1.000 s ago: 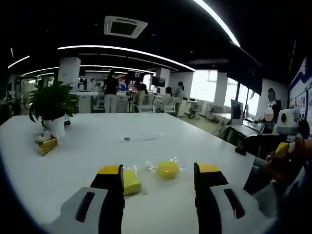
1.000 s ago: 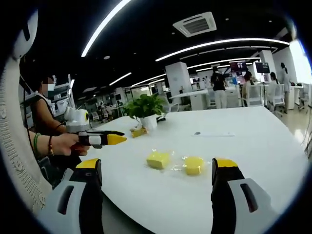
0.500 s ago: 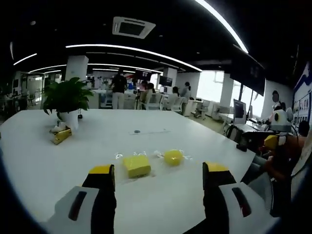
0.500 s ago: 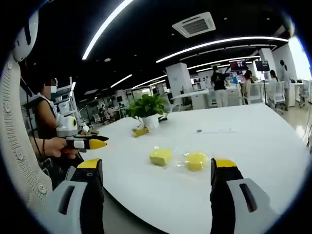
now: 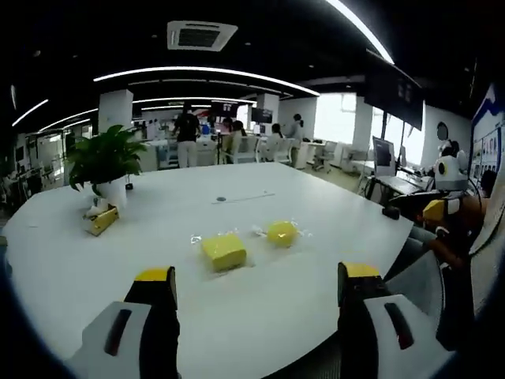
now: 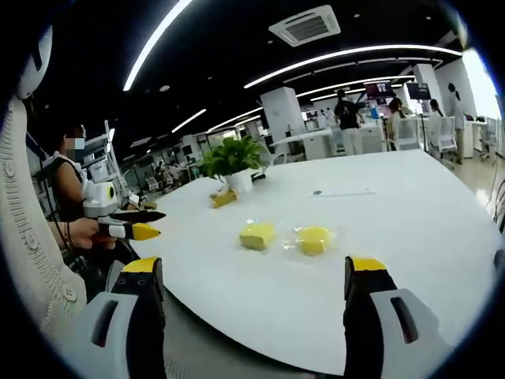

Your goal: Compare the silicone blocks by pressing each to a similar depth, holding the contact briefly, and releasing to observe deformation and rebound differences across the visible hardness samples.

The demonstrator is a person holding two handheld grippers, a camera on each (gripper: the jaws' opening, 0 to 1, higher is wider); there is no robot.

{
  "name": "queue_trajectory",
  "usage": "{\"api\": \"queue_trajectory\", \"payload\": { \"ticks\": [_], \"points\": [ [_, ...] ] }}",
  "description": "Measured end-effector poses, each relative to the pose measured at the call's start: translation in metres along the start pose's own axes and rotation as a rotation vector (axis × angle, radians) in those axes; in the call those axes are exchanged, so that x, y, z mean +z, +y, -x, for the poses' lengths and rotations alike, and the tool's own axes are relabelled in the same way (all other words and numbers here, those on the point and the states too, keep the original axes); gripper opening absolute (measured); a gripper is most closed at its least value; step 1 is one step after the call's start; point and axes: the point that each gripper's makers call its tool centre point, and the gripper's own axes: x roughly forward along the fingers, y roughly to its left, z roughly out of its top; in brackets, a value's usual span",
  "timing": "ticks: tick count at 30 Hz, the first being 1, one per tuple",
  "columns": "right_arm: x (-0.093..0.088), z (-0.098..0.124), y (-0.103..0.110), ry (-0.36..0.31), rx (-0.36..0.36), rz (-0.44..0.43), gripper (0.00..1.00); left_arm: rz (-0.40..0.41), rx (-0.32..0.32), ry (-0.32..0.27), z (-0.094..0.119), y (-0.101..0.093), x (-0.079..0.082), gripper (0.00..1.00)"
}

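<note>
While both claws gape empty, the square block [image 5: 224, 251] lies flat beside the round block [image 5: 282, 233].

left gripper [image 5: 256, 288] drawn back from the silicone blocks [image 5: 224, 251], jaws no longer flanking them

No lettering, label, brand, number or sign can be read in either the left gripper view or the right gripper view. The wall display [image 5: 491, 154] at the right of the left gripper view bears coloured patches too blurred to make out as words, and the screens [image 6: 394, 88] hung in the far office show only bright smears.
</note>
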Motion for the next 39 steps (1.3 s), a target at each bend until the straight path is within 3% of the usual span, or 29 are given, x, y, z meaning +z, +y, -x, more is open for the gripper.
{"api": "queue_trajectory", "payload": {
  "ticks": [8,27,39],
  "points": [
    [0.0,-0.005,-0.004,0.004,0.001,-0.002,0.88,0.057,0.013,0.004,0.004,0.003,0.003,0.88],
    [-0.003,-0.015,0.003,0.033,0.032,-0.006,0.86,0.058,0.017,0.042,0.0,0.008,0.001,0.88],
    [-0.002,-0.017,0.002,0.026,0.027,-0.01,0.87,0.059,0.022,0.028,0.0,0.011,0.006,0.87]
  ]
}}
